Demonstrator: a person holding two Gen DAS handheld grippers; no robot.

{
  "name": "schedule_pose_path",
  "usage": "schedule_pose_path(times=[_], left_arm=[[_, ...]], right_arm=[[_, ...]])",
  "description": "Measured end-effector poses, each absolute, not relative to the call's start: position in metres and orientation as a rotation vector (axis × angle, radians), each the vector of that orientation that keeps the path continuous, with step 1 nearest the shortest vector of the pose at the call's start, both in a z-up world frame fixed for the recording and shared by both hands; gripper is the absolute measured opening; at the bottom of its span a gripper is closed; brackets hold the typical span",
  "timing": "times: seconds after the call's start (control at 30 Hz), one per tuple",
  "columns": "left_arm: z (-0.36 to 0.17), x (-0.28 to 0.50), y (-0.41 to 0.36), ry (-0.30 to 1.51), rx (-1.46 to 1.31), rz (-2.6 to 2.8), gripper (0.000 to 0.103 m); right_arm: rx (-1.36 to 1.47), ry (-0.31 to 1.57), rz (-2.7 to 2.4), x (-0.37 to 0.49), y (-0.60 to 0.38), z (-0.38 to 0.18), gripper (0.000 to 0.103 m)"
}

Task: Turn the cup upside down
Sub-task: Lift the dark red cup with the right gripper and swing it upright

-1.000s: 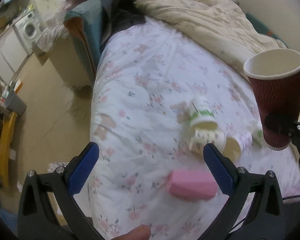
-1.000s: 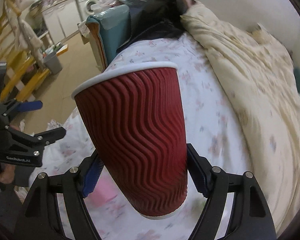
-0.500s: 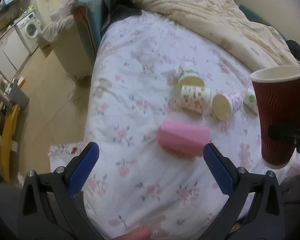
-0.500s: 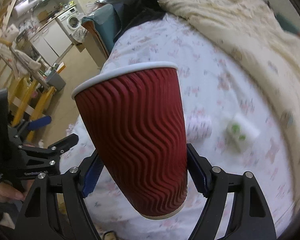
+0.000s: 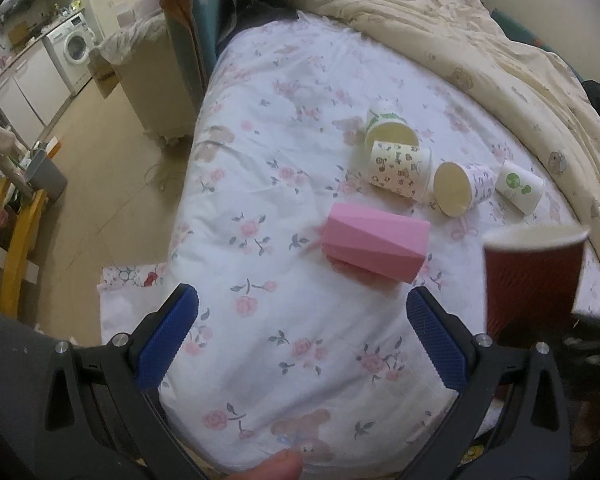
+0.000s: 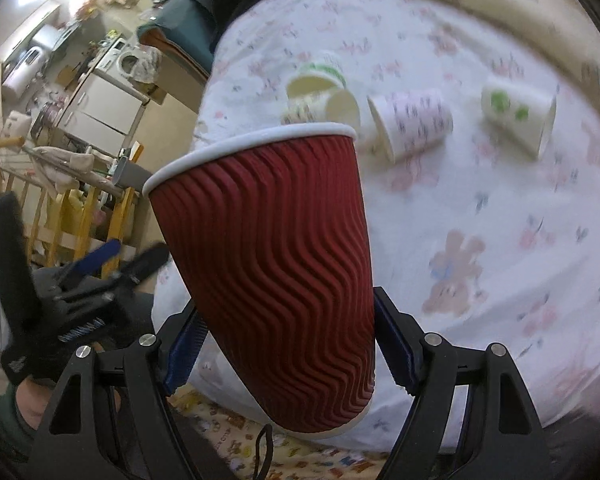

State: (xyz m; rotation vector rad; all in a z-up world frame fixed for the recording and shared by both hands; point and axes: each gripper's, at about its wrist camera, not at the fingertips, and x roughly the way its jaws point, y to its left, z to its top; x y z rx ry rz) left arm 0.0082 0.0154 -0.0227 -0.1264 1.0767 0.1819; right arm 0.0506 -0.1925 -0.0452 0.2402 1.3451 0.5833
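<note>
Fingers of my right gripper (image 6: 288,354) are clamped on the lower half of the red ripple-wall paper cup (image 6: 272,272), 1 blue pad pressed on each side. It is held off the bed, mouth up and leaning toward 11 o'clock, its white rim at the top. From my left wrist view the same cup (image 5: 534,276) shows blurred at 3 o'clock, mouth up, above the bed's near edge.

My left gripper (image 5: 302,336) holds nothing; its 2 blue fingers (image 5: 168,336) are spread wide over the floral bedsheet (image 5: 276,160).

At 1 o'clock from my left fingers a pink faceted box (image 5: 374,246) lies on its side on the sheet. Beyond it, 4 small paper cups lie tipped over: a green-banded one (image 5: 388,128) touching a cartoon-print one (image 5: 400,170), then a pink-print one (image 5: 462,192), and a white one with green dots (image 5: 520,192) just beside it. A cream quilt (image 5: 480,40) is bunched along the bed's far side.
</note>
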Motion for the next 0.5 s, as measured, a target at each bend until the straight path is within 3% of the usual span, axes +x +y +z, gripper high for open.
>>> schedule_pose_path(times=[0.3,0.5], left_arm=[[-0.037,0.017,0.015,1.109,-0.122,0.194,0.103],[-0.040,0.021,0.014,1.110,-0.134,0.202,0.103]], right_arm=[[0.402,1.513,0.502,0.051,-0.198,-0.117,0.080],[0.419,1.527,0.475,0.062,-0.198,-0.134,0.079]])
